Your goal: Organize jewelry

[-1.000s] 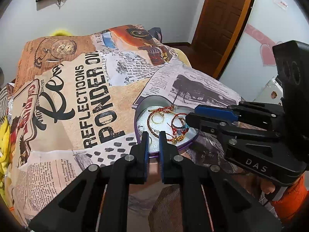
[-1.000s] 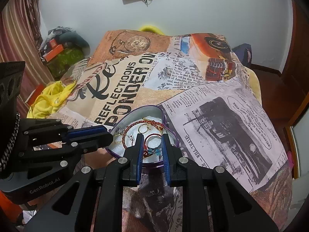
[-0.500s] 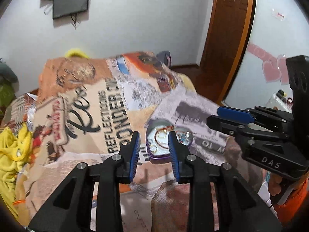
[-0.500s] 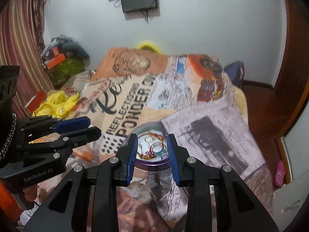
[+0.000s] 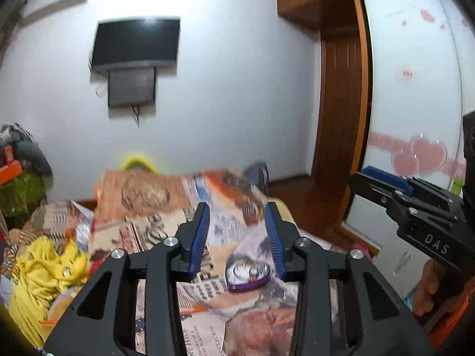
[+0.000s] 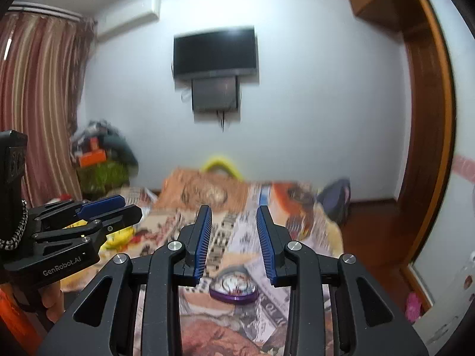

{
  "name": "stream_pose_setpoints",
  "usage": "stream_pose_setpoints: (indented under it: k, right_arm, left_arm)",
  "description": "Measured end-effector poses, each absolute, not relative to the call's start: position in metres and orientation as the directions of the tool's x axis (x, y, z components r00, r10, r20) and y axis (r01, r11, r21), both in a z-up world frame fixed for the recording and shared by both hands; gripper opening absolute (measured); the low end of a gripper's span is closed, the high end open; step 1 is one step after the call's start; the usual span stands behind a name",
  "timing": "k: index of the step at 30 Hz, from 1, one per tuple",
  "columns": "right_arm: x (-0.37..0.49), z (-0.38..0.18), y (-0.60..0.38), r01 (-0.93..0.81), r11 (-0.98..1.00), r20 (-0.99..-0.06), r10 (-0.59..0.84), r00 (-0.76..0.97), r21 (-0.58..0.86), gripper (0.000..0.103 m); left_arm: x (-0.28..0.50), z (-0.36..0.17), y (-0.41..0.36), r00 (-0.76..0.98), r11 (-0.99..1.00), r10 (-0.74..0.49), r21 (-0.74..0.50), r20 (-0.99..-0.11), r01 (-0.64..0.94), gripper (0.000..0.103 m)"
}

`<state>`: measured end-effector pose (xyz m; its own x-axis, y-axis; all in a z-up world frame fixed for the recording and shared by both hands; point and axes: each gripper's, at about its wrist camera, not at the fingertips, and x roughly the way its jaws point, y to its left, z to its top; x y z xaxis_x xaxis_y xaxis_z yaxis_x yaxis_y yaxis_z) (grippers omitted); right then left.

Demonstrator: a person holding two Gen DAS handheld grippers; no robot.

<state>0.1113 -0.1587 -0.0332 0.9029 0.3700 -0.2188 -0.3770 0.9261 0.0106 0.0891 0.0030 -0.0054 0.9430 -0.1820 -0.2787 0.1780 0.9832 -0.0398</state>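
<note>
The heart-shaped box (image 5: 248, 275) has a purple rim and a shiny silver inside. The bed cover (image 6: 207, 191) is orange, tan and white with newspaper print. Each black hand-held gripper has blue pads (image 5: 198, 237). The curtain (image 6: 38, 95) has red-brown stripes.

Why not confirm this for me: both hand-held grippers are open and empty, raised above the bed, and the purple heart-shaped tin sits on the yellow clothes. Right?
Not quite. The purple heart-shaped tin sits on the newspaper-print bedspread, well apart from the yellow clothes; the left wrist view shows this. The left hand-held gripper and right hand-held gripper are open and empty above the bed.
</note>
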Motion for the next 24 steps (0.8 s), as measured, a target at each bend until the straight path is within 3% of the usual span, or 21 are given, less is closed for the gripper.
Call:
stream_pose_setpoints:
  k: [4,9,11,14,24]
  right_arm:
    - [0.083,-0.02,-0.158,-0.344,0.939,-0.121,0.341,0.932,-0.011,0.048]
    - [0.067,-0.015,-0.156,-0.311,0.95,-0.06,0.31,0.949,-0.011,0.056]
    - [0.067,-0.017,-0.155,-0.301,0.954,-0.056,0.3,0.952,-0.007,0.076]
    - [0.064,-0.02,-0.156,-0.271,0.962,-0.047,0.27,0.962,-0.011,0.085]
    - [0.065,-0.024,-0.159,-0.265,0.964,-0.095,0.265,0.96,0.01,0.088]
  left_arm:
    - [0.063,0.009,0.002,0.969,0.989,-0.147,-0.023,-0.199,0.145,0.057]
    - [0.048,0.014,0.008,0.982,0.995,-0.094,-0.042,-0.166,0.088,0.081]
    - [0.045,0.013,0.011,0.985,0.996,-0.074,-0.052,-0.154,0.067,0.092]
    - [0.044,0.011,0.012,0.984,0.996,-0.071,-0.057,-0.162,0.063,0.094]
    - [0.037,0.009,0.007,0.985,0.998,-0.058,-0.033,-0.16,0.053,0.095]
